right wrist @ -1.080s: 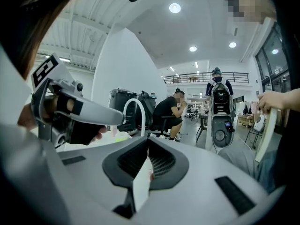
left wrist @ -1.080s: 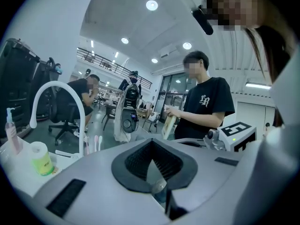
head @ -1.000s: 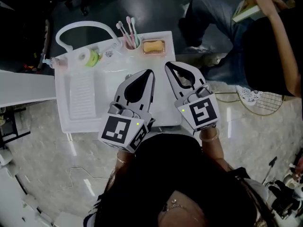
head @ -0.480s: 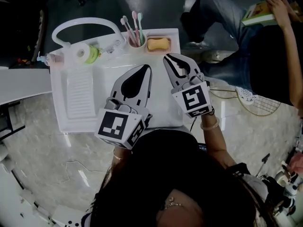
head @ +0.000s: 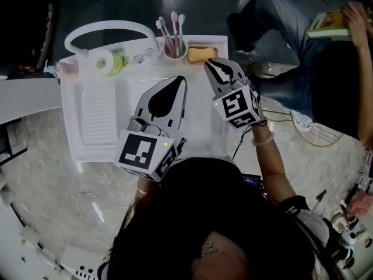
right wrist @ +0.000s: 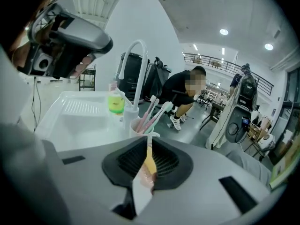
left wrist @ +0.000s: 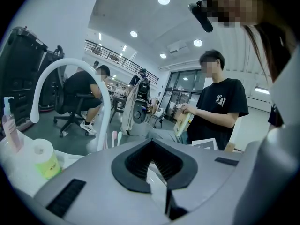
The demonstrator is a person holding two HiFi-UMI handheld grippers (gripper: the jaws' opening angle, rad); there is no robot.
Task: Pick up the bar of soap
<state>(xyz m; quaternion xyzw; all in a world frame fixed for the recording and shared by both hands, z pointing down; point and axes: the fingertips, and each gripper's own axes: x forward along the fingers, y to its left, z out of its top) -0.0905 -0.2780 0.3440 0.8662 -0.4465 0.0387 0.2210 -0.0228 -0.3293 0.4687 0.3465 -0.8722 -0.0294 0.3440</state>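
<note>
Right tongs (head: 214,63) nearer the soap (head: 202,53).

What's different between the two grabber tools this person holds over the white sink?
The right gripper reaches the back of the sink, tip close by the yellow soap; the left gripper hangs farther back, over its middle. The soap shows straight ahead beyond the right gripper's jaws; the left gripper's view shows no soap. Both have jaws shut and hold nothing.
</note>
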